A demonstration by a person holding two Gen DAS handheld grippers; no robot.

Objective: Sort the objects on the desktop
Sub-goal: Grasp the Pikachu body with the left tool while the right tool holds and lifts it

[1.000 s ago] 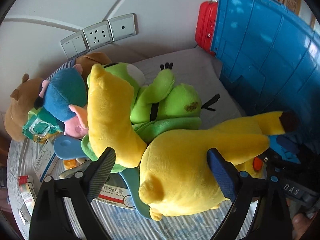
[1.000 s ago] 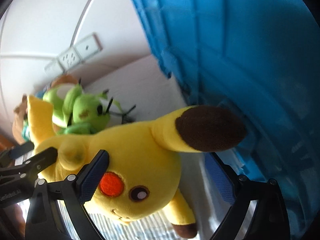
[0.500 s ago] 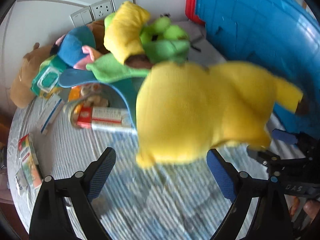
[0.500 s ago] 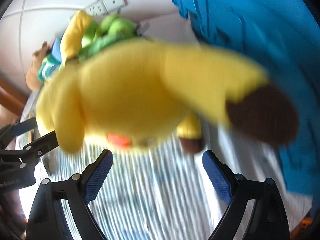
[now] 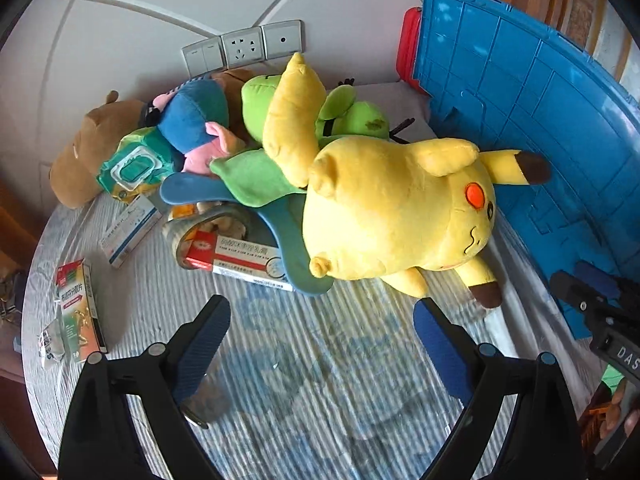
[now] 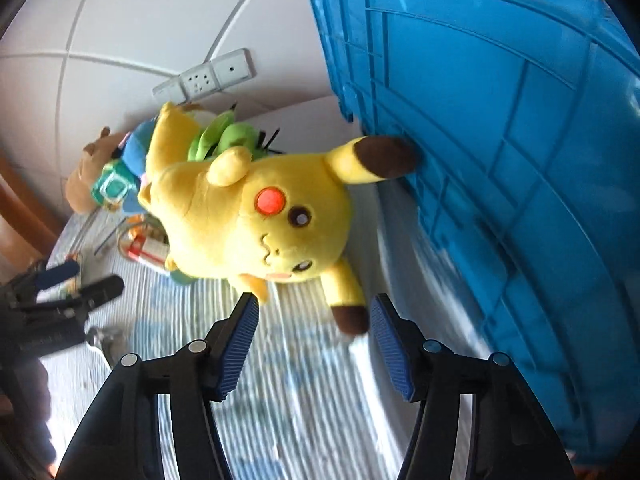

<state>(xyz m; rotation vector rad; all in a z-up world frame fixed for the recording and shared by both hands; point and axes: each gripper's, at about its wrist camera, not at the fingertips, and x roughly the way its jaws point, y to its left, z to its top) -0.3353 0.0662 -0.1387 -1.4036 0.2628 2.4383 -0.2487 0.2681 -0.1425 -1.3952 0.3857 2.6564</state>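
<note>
We see the yellow plush (image 6: 256,220) lying at 12 o'clock from our right hand-held gripper (image 6: 314,346), whose jaws are half open and empty; the left hand-held gripper (image 5: 320,344) stands wide, also empty.

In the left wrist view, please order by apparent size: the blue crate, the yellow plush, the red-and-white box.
1. blue crate, though cut off by the frame edge
2. yellow plush
3. red-and-white box, partly hidden

The plush lies nearer the camera, so true sizes stay unsure.

Yellow plush (image 6: 248,220) on its side on striped cloth (image 6: 304,392), ear tip against blue crate (image 6: 520,160), right gripper (image 6: 314,346) open, empty.
</note>
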